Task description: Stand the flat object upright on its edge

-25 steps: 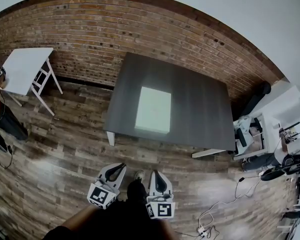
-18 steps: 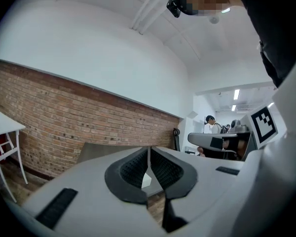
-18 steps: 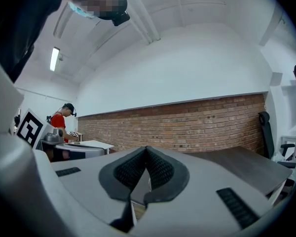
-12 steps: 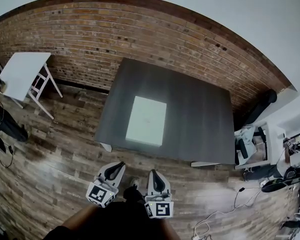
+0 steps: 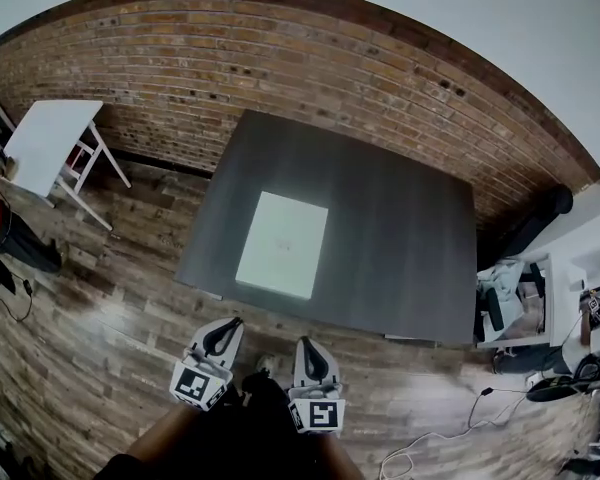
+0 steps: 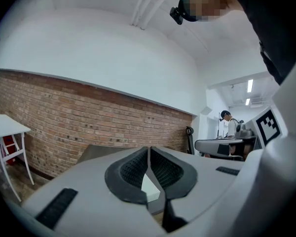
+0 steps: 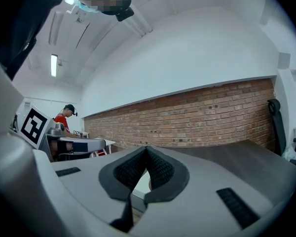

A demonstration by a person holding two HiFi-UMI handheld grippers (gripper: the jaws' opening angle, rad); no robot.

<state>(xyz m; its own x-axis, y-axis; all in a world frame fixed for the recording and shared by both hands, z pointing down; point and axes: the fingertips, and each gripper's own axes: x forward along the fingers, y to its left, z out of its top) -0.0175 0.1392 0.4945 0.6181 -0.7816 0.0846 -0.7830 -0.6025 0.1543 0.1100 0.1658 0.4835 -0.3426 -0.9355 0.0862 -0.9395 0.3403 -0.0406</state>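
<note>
A flat white rectangular object [image 5: 282,244] lies on the dark grey table [image 5: 400,238], near its front left part. My left gripper [image 5: 227,326] and right gripper [image 5: 307,348] hang side by side over the wooden floor, just short of the table's front edge. Both are shut with nothing between their jaws. In the left gripper view the closed jaws [image 6: 149,154] point level at the table, and a sliver of the white object [image 6: 149,187] shows under them. The right gripper [image 7: 146,154] also points level at the table [image 7: 246,157].
A brick wall [image 5: 280,58] runs behind the table. A small white folding table [image 5: 45,140] stands at the left. Equipment, cables and a white desk [image 5: 570,298] crowd the right side. Another person [image 7: 64,118] stands at a bench in the distance. Wood-plank floor [image 5: 110,308] lies around me.
Both grippers have come closer to the table's front edge, which now sits lower in the head view. The white object lies as before. Both jaws stay shut.
</note>
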